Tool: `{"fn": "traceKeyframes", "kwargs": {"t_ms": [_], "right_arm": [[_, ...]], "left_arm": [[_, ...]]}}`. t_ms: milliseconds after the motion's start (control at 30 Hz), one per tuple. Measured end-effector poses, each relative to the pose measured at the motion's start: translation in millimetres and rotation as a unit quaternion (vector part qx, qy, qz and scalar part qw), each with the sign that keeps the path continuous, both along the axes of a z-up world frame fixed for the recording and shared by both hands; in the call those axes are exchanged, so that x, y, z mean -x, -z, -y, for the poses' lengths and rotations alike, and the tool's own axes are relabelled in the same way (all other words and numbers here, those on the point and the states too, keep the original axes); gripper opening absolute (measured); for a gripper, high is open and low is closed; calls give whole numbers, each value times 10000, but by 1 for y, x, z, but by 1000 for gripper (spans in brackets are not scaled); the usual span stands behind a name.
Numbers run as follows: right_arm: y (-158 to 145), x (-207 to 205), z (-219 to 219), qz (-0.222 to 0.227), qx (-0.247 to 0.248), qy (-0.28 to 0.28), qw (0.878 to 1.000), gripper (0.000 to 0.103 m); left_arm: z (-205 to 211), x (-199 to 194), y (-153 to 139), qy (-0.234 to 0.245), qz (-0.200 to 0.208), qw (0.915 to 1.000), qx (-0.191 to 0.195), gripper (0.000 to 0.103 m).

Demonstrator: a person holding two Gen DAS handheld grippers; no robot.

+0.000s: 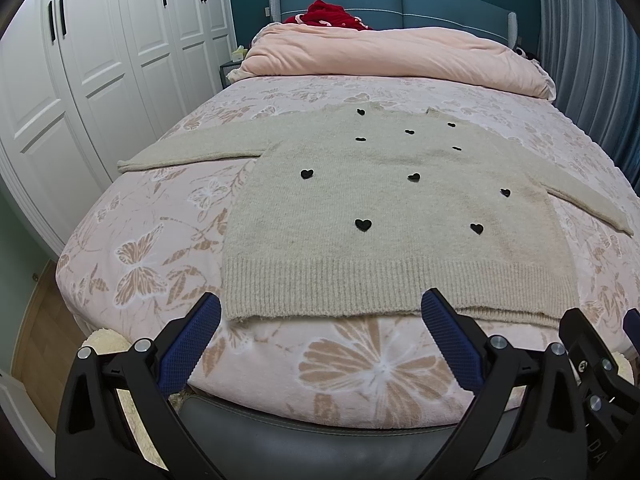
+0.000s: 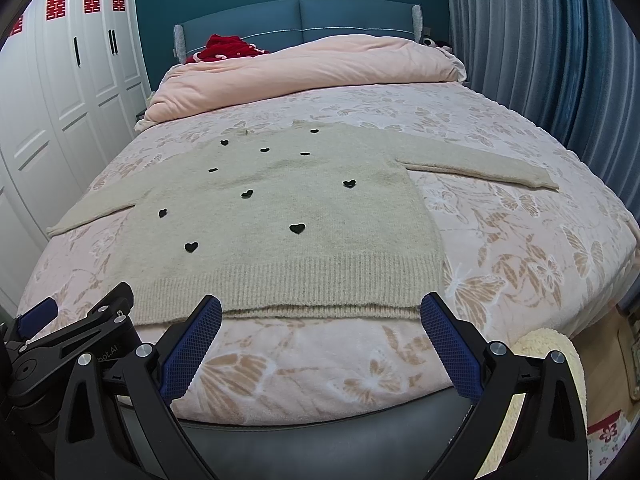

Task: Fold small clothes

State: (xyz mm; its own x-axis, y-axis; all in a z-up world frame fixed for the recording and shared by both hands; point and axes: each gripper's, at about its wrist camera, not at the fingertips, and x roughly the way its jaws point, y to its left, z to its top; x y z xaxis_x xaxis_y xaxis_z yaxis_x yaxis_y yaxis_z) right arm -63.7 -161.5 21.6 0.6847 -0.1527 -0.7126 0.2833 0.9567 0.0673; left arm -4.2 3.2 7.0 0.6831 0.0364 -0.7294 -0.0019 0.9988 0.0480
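Note:
A beige knit sweater [image 1: 384, 208] with small black hearts lies flat and face up on the bed, both sleeves spread out sideways; it also shows in the right wrist view [image 2: 288, 216]. Its ribbed hem [image 1: 384, 284] faces me. My left gripper [image 1: 320, 316] is open and empty, hovering just short of the hem's left half. My right gripper [image 2: 320, 316] is open and empty, just short of the hem's right half. Part of the right gripper's body [image 1: 592, 360] shows at the left view's right edge.
The bed has a pink butterfly-print cover [image 1: 360, 368] and a dark padded footboard [image 1: 320, 424]. A folded pink duvet [image 1: 392, 52] and red clothes [image 1: 332, 14] lie at the headboard. White wardrobes [image 1: 80, 80] stand left, blue curtains [image 2: 540, 60] right.

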Motion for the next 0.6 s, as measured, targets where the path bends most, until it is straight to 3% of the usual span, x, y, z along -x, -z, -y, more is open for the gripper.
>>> {"fn": "traceKeyframes", "kwargs": {"t_ms": [600], "right_arm": [[0,-1,-1,-13,1,6,10000,98]], "left_arm": [[1,0,0,5,-3,10000,-12,98]]}}
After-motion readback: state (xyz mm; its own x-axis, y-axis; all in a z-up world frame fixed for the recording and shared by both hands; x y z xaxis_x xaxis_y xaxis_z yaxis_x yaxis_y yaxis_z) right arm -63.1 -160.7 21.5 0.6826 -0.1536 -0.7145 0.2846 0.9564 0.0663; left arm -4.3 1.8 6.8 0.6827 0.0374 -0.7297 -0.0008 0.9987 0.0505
